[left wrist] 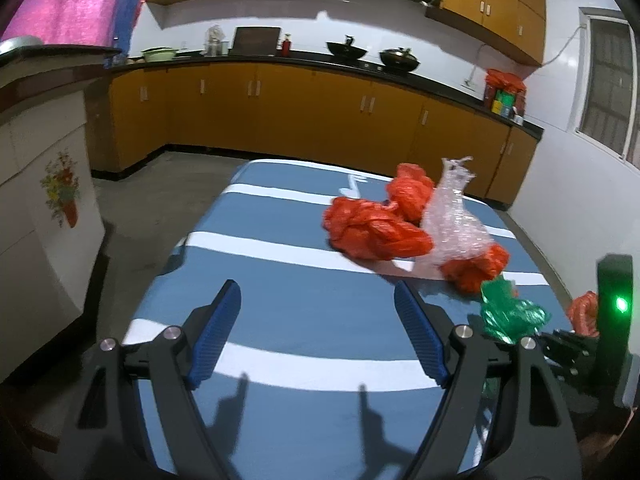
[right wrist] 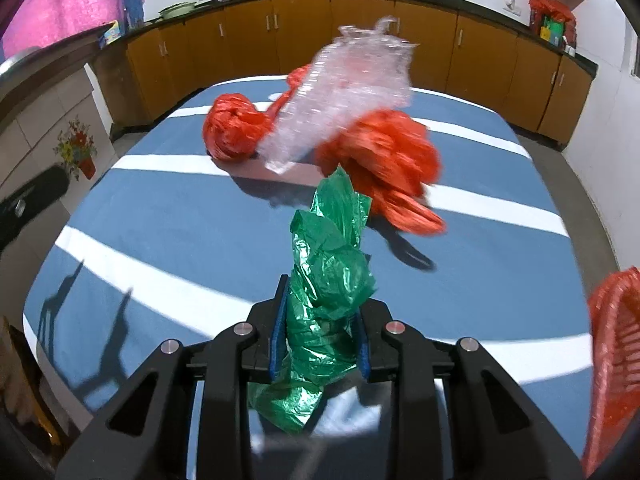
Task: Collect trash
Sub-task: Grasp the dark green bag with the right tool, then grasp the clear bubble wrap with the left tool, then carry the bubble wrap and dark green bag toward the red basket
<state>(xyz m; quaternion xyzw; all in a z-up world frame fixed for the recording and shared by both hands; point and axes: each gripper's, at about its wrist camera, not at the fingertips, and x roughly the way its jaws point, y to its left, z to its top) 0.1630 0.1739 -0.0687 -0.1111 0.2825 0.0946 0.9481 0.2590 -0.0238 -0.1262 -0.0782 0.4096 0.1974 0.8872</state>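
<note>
My right gripper [right wrist: 320, 320] is shut on a crumpled green plastic bag [right wrist: 326, 280] and holds it above the blue, white-striped table [right wrist: 160, 208]. The green bag also shows in the left wrist view [left wrist: 508, 312]. Beyond it lie crumpled orange bags [right wrist: 384, 152] [right wrist: 232, 128] and a clear bubble-wrap piece [right wrist: 344, 92]. In the left wrist view the orange bags [left wrist: 372, 228] and bubble wrap [left wrist: 452, 220] lie ahead to the right. My left gripper [left wrist: 320, 320] is open and empty above the near table.
A red plastic basket [right wrist: 612, 360] stands at the table's right edge, partly seen. Brown kitchen cabinets [left wrist: 280, 112] and a black counter with woks run along the far wall. A white cabinet with a flower sticker [left wrist: 60, 196] stands left.
</note>
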